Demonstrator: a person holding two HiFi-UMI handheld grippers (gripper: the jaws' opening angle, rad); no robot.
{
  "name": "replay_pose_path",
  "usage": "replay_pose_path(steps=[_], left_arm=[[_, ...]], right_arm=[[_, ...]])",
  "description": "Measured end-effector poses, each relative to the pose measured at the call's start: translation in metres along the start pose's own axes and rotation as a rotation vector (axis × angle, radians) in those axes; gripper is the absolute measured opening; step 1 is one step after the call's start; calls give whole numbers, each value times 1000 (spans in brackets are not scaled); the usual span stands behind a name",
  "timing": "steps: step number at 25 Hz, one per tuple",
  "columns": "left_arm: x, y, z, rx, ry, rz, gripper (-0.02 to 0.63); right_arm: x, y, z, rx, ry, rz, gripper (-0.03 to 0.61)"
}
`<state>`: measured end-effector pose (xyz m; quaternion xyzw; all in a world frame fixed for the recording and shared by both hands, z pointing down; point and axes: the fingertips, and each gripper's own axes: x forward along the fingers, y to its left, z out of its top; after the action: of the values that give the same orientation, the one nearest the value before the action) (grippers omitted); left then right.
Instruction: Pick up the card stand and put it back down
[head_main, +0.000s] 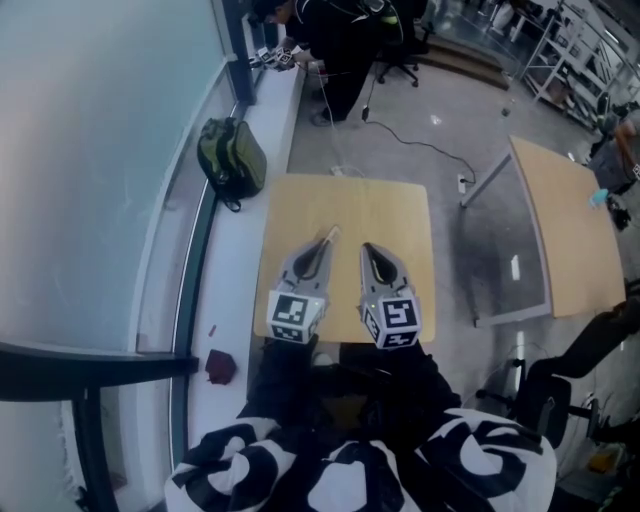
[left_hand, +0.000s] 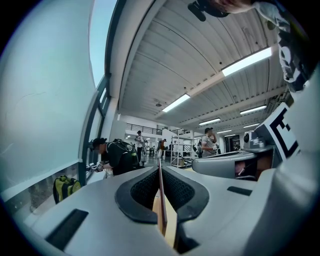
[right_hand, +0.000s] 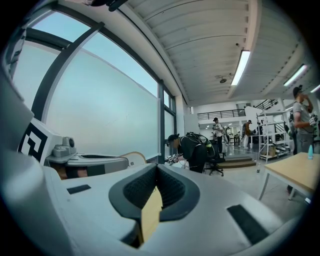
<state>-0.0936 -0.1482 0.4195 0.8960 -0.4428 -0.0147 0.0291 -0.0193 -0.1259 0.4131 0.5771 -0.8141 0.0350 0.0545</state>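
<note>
Wooden table (head_main: 390, 215) sat under both grippers, with the card stand (left_hand: 161, 192) off it and up in the left gripper (head_main: 322, 250). It was a thin sheet pinched edge-on between the pads, poking out past the tips. My guess was it got clamped flat like that so it wouldn't twist on the way back down. Right gripper (head_main: 372, 250) hung just beside, jaws pressed together on nothing, probably just keeping clear. Only container around was a green backpack (head_main: 232, 158) on the window ledge, and I couldn't see into it.
</note>
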Motion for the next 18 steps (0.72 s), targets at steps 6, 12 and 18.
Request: replay_pose_path(steps=[6, 12, 18], left_arm=[[16, -19, -10, 0, 19, -60, 20], [32, -38, -23, -19, 51, -107, 20], [47, -50, -36, -32, 85, -141, 20]], right_arm=[[-8, -19, -10, 19, 18, -40, 20], [-17, -44, -19, 41, 32, -90, 18], [-21, -65, -29, 66, 56, -131, 20]])
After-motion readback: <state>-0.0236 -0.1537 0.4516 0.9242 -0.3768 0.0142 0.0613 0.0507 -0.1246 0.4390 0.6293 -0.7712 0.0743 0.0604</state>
